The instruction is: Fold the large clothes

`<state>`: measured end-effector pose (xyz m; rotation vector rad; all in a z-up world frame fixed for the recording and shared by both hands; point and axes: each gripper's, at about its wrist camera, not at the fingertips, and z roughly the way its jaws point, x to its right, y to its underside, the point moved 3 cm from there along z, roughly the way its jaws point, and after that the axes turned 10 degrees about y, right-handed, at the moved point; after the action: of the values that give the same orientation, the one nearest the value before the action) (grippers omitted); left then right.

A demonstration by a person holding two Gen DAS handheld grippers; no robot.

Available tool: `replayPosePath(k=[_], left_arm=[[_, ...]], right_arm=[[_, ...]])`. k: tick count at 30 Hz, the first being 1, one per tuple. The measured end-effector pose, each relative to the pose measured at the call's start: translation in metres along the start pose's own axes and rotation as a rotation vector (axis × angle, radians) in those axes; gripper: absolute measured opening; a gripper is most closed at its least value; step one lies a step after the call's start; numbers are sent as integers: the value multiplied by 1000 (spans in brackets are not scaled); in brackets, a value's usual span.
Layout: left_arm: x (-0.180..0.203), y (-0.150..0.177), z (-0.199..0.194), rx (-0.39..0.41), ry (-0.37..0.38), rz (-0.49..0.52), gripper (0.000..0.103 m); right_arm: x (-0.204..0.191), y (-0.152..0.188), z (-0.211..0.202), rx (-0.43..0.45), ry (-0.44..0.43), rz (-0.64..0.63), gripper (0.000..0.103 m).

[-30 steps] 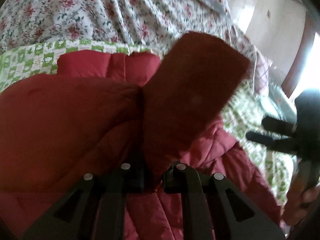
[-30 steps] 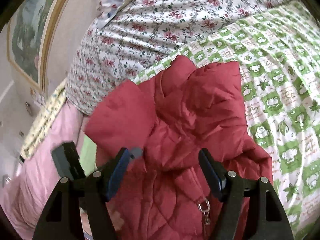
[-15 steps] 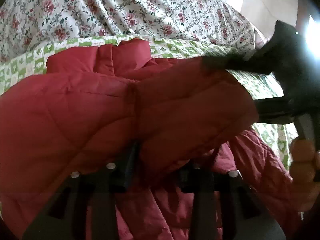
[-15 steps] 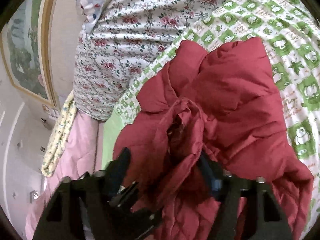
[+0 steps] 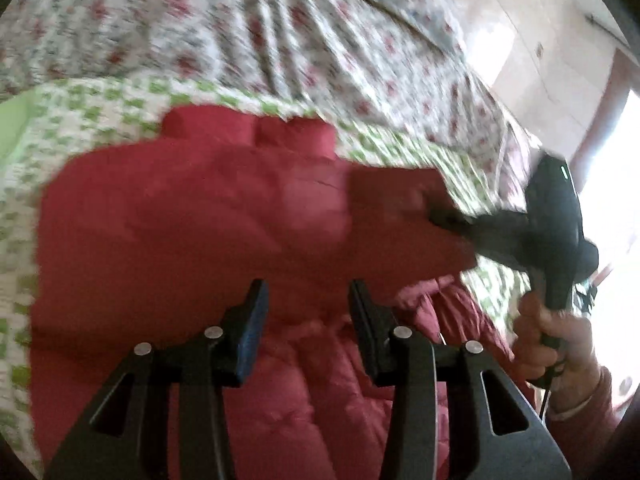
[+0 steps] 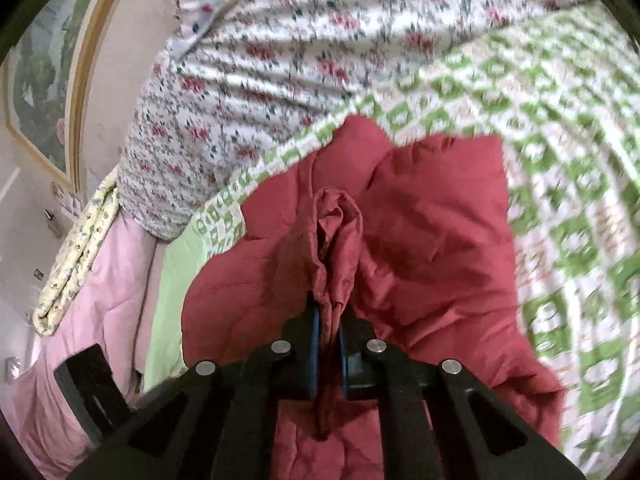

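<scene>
A red quilted jacket [image 5: 200, 216] lies on a green-and-white checked bedspread [image 5: 100, 100]. In the left wrist view my left gripper [image 5: 306, 312] is open and empty, just above the jacket's folded sleeve. My right gripper [image 5: 444, 216] reaches in from the right and pinches the sleeve's end. In the right wrist view the jacket [image 6: 432, 232] fills the middle, and my right gripper [image 6: 330, 320] is shut on a bunched fold of its red fabric [image 6: 336, 232].
A floral quilt [image 6: 280, 60] is heaped at the back of the bed. A pink blanket [image 6: 80, 320] and a folded yellow cloth [image 6: 76, 256] lie at the left. A framed picture [image 6: 40, 72] hangs on the wall. The checked bedspread [image 6: 580, 200] extends right.
My left gripper has let go of the sleeve and opened. My right gripper has closed on the jacket's fabric. The sleeve now lies folded across the jacket body.
</scene>
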<state>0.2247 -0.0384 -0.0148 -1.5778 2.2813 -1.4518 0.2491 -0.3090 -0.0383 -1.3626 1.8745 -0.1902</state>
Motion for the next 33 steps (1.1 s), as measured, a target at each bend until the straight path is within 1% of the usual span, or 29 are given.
replayPosePath(k=[3,6,9,11,15,16,17,20,22,24,26,27,28,29,31,33], left_arm=[[-25,-20,-18,50,-47,-43,39],[-49,-32,-19,60,-90,-76,39],[-69,-32,-12,42,-86,-118,39],[-83,-30,-1,12,-100,-142,39],[-95,-20,13,-32,-85,-170,39],[-97,-17,15,-40,-85,-174,39],[-99,-15,18,-50,-90,-173,39],[-99,-9,23,-62,-115,-159,39],[-97,-8,24,-64,-131,-146,39],[-96,-8,25,-65,-145,-139,39],[-96,-8,26,-64,-151,-138,39],[-96,-8,26,-64,-153,-137,39],[-96,-8,27,-65,-155,-136,39],[-96,-8,27,-66,-158,-133,39],[-97,-9,28,-68,-162,-132,39],[-97,-9,28,-70,-167,-128,39]], right_arm=[[4,-4,-8,28,39,-27,7],[11,-3,-5,24,90,-48,6],[23,1,3,14,121,-36,6],[28,5,10,2,141,-35,7],[31,12,17,-11,153,-43,7],[31,12,17,-15,151,-43,9],[32,12,18,-20,149,-43,15],[29,9,9,1,179,-51,19],[20,7,-5,53,233,-76,23],[9,5,-21,130,283,-115,25],[-8,5,-31,187,288,-158,34],[-19,6,-34,212,287,-188,37],[-28,8,-35,226,285,-218,43],[-40,10,-30,214,268,-268,49],[-54,15,-14,158,241,-321,48],[-62,20,5,112,255,-368,48]])
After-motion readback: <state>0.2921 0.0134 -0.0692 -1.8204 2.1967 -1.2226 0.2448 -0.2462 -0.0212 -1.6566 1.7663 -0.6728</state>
